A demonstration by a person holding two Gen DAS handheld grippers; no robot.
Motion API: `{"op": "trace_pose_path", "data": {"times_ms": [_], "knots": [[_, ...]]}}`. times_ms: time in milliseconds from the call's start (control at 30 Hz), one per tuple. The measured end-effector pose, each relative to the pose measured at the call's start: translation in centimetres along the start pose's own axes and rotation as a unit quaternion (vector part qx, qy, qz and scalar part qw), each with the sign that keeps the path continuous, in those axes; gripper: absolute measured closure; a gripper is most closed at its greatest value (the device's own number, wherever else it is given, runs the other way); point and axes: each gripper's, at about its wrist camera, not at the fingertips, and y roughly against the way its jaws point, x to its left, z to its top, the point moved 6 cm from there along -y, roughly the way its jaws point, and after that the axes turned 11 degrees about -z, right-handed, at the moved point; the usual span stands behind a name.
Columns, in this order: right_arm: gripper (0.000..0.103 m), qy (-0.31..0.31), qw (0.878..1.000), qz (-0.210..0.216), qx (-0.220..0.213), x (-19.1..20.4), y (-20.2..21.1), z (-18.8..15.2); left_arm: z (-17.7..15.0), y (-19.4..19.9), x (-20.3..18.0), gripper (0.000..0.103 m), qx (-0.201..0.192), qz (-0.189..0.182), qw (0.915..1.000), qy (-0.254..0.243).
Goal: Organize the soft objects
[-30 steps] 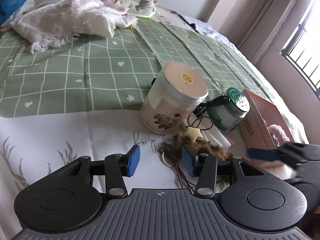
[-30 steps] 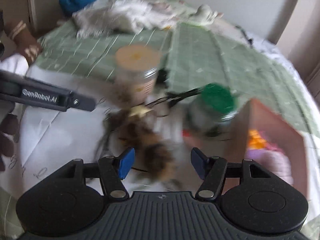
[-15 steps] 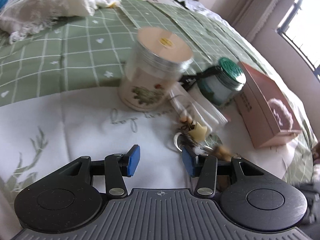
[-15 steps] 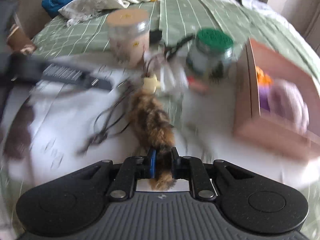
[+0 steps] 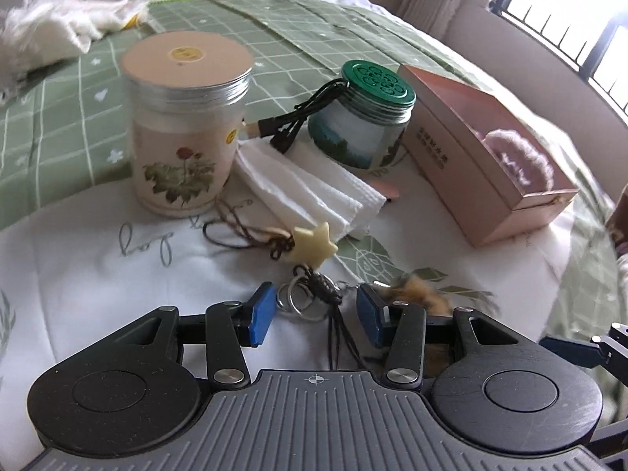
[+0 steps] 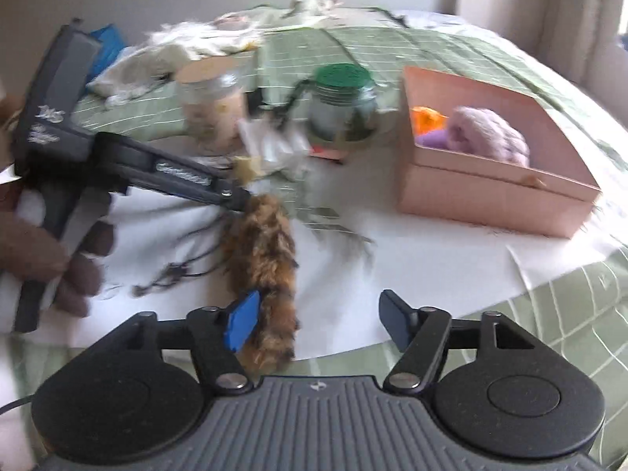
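A brown furry tail charm (image 6: 261, 259) lies on the white sheet, tied by dark cords to a key ring (image 5: 300, 300) and a cream star (image 5: 314, 241). My left gripper (image 5: 314, 314) is closing around the key ring and cords; its pads do not press them. The fur (image 5: 420, 296) shows just past its right finger. My right gripper (image 6: 320, 324) is opening, and the tail's lower end rests against its left pad (image 6: 241, 325). In the right wrist view, the left gripper's fingers (image 6: 231, 198) meet the tail's top. A pink box (image 6: 490, 188) holds a lilac fluffy item (image 6: 486, 133).
A floral jar (image 5: 184, 125) and a green-lidded jar (image 5: 365, 117) stand behind the charm, with folded white tissues (image 5: 310, 188) and a black cable (image 5: 298, 117) between them. A fringed white cloth (image 5: 47, 35) lies far left. A hand (image 6: 59, 259) holds the left gripper.
The right gripper, shut on the tail half a second ago, has opened. The left gripper moved in over the key ring and its jaws narrowed.
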Motion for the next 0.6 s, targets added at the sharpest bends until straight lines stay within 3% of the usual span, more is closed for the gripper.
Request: {"op": "trace_pose_path", "data": {"times_ms": [33,133,300,400,600], "knots": [[0.033,-0.001,1.000,-0.007,0.010,-0.1,-0.7,-0.4,-0.1,0.0,-0.1,0.068,0.002,0.020,0.9996,-0.020],[0.030,0.006,1.000,-0.010,0.023,0.1,-1.6,-1.3,-0.3,0.8,0.6,0.068,0.009,0.068,0.9963,-0.051],[0.029,0.009,1.000,-0.016,0.006,0.3,-1.2,-1.1,-0.3,2.8,4.0,0.069,0.001,0.119,0.9928,-0.007],[0.029,-0.012,1.000,-0.014,-0.011,-0.1,-0.6,-0.6,-0.4,3.0,4.7,0.071,-0.003,0.104,0.9945,0.012],[0.029,-0.008,1.000,-0.012,0.011,-0.1,-1.5,-1.0,-0.9,1.7,1.5,0.078,0.019,-0.013,0.9996,-0.019]]}}
